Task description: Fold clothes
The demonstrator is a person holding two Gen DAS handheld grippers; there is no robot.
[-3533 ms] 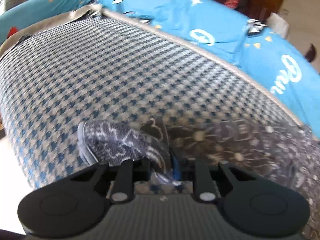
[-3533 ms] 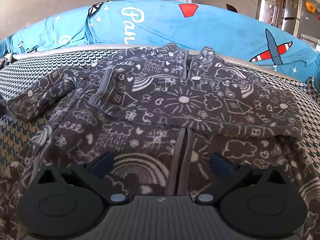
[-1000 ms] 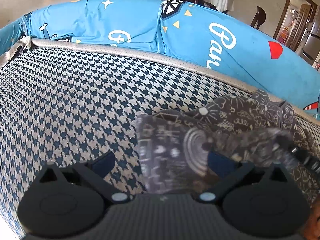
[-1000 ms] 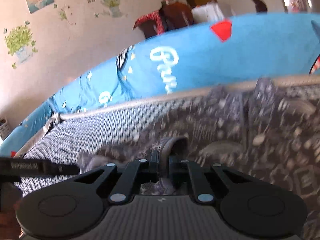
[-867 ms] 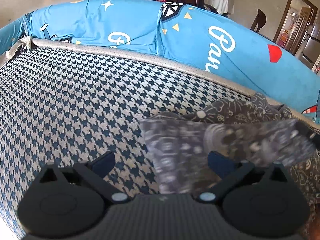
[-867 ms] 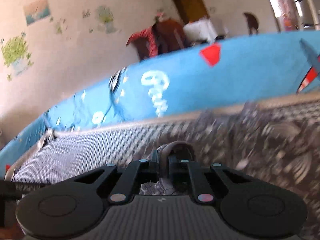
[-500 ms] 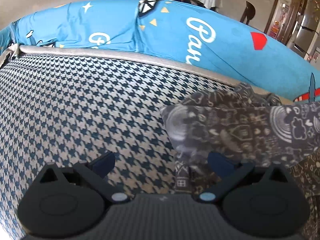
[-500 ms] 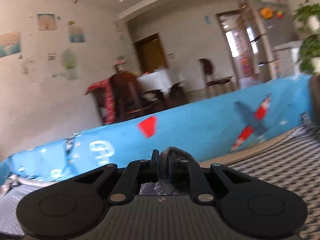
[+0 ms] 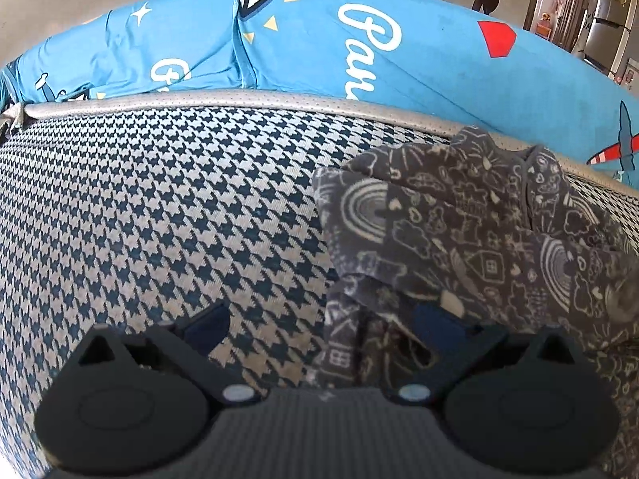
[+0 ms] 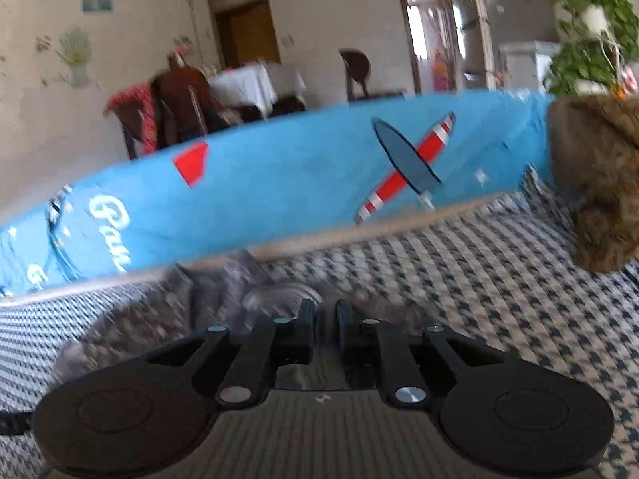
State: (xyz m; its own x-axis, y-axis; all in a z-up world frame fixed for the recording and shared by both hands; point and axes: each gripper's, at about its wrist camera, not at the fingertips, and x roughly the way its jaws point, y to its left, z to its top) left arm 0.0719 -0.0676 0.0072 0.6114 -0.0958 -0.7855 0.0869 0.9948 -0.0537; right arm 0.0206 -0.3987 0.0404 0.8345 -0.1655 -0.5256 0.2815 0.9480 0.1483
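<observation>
A dark grey jacket (image 9: 459,231) with white doodle prints lies bunched on the houndstooth sofa seat (image 9: 159,219), at the right of the left wrist view. My left gripper (image 9: 321,319) hangs open just above the seat. Its right finger is over the jacket's near edge and nothing is held. In the right wrist view the jacket (image 10: 207,291) is a blurred grey heap ahead and to the left of the fingers. My right gripper (image 10: 322,315) has its jaws close together and starting to open, with a fold of the jacket still between them.
A blue printed cover (image 9: 319,48) drapes the sofa back behind the seat. A brown furry plush (image 10: 599,199) sits at the right end of the seat. Beyond the sofa stand dining chairs, a white-clothed table (image 10: 247,80) and a potted plant (image 10: 591,52).
My right gripper carried a flap of the jacket to the right across the garment, and it now lies folded over. My left gripper stayed open and drifted right along the seat.
</observation>
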